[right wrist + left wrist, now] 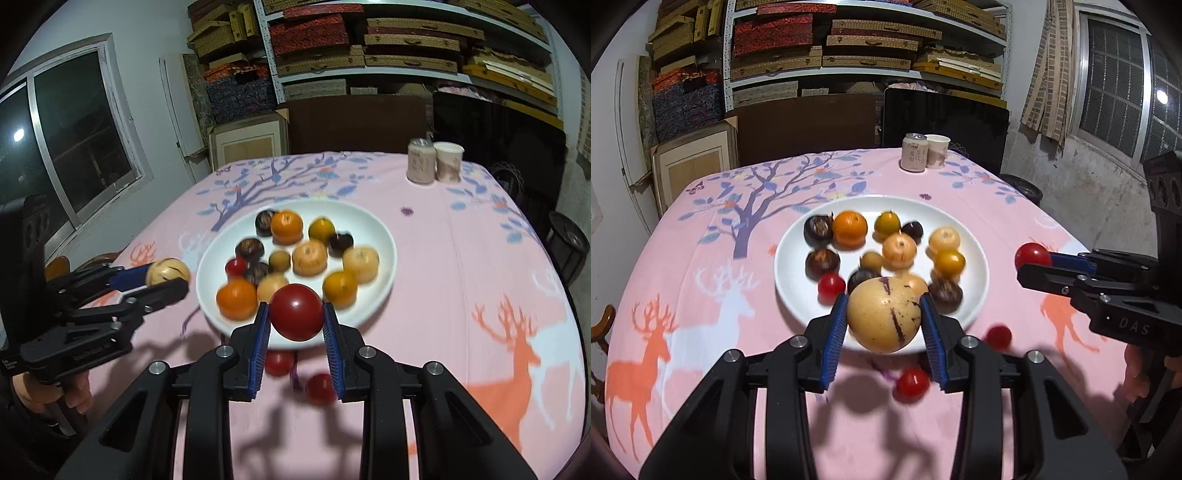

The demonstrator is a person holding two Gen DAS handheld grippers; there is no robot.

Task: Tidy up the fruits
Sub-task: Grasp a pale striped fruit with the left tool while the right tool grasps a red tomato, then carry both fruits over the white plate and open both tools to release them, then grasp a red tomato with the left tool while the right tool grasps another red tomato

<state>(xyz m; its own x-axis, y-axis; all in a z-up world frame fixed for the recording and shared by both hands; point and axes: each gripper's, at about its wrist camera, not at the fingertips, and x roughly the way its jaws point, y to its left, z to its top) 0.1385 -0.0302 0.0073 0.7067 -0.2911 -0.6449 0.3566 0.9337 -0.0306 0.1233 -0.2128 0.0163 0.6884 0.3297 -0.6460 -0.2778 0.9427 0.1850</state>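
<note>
The plate (783, 258) crowded with fruit fills the tabletop's (701, 295) middle; two loose tomatoes (911, 384) lie near its front rim; can (914, 152) and cup (937, 151) stand at the far edge; the side edges lie bare

Two black plastic grippers: left gripper (884, 321) and right gripper (297, 317), each with ribbed blue pads (834, 339) and silver screws (223, 350) behind those pads; white lettering printed farther back on the bodies.
</note>
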